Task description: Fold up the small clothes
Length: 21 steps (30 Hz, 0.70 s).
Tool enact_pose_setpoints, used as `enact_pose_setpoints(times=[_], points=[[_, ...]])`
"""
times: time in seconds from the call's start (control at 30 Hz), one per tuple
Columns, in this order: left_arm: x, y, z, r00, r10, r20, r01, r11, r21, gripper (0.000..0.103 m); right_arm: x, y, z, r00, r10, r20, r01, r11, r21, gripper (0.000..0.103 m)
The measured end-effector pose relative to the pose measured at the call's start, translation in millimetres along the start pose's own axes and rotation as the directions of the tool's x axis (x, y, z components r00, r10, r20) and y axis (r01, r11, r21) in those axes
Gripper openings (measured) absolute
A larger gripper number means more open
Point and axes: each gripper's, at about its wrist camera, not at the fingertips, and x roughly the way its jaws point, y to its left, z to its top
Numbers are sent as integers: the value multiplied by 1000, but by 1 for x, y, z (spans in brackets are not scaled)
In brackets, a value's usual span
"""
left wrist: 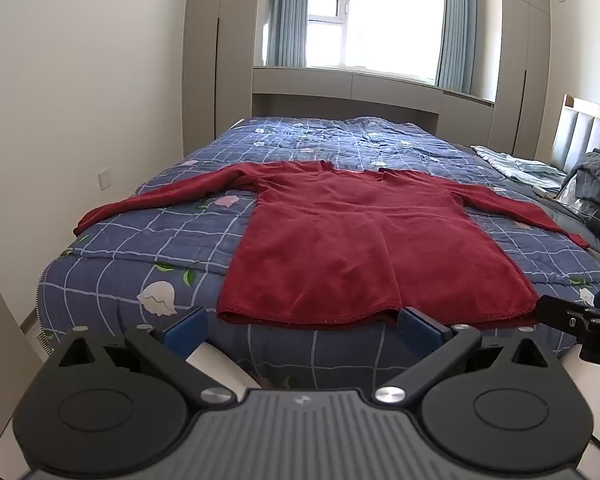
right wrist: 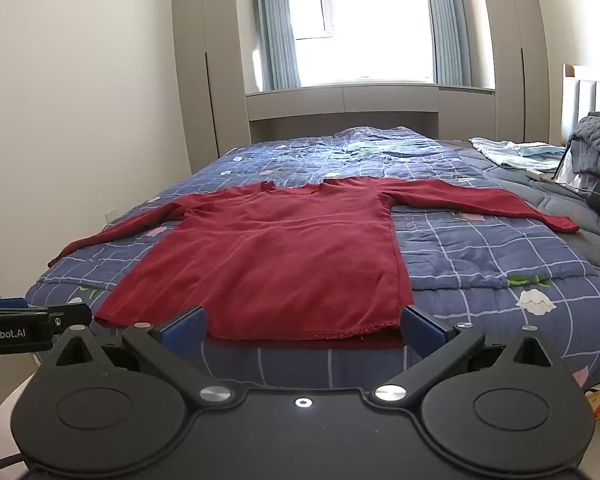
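Nearest the lens in the left wrist view, the left gripper point(left wrist: 304, 326) stands with its jaws spread wide, blue pads point(left wrist: 186, 326) apart and nothing between them; it hangs just short of the near edge of the bed, by the hem of the red long-sleeved top point(left wrist: 364, 248). In the right wrist view the right gripper point(right wrist: 304, 326) is likewise wide open and empty, its blue fingers point(right wrist: 420, 328) framing the right part of the same hem without pressing on it. Each gripper shows at the edge of the other's view, so the two sit side by side.

The red long-sleeved top lies flat and unfolded across the blue checked quilt point(left wrist: 140, 248), hem toward the grippers, neckline away, both sleeves stretched out to the sides. The quilt carries white flower prints and covers the bed.

Further back on the right lie a pale blue cloth point(right wrist: 512, 150) and a bunched grey blanket point(right wrist: 596, 144) against the padded headboard point(left wrist: 588, 132). Beyond the bed stand grey wardrobes point(right wrist: 212, 60) on both sides of a bright window point(left wrist: 372, 12) with blue-grey curtains point(right wrist: 278, 24).
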Motion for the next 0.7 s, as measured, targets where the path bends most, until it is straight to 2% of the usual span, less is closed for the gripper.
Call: enact_pose_setpoints(times=[0.7], points=[[2, 1, 0, 1000, -9, -3, 9, 1000, 0, 103, 1, 0, 0, 1000, 0, -2, 0, 1000, 2, 103]])
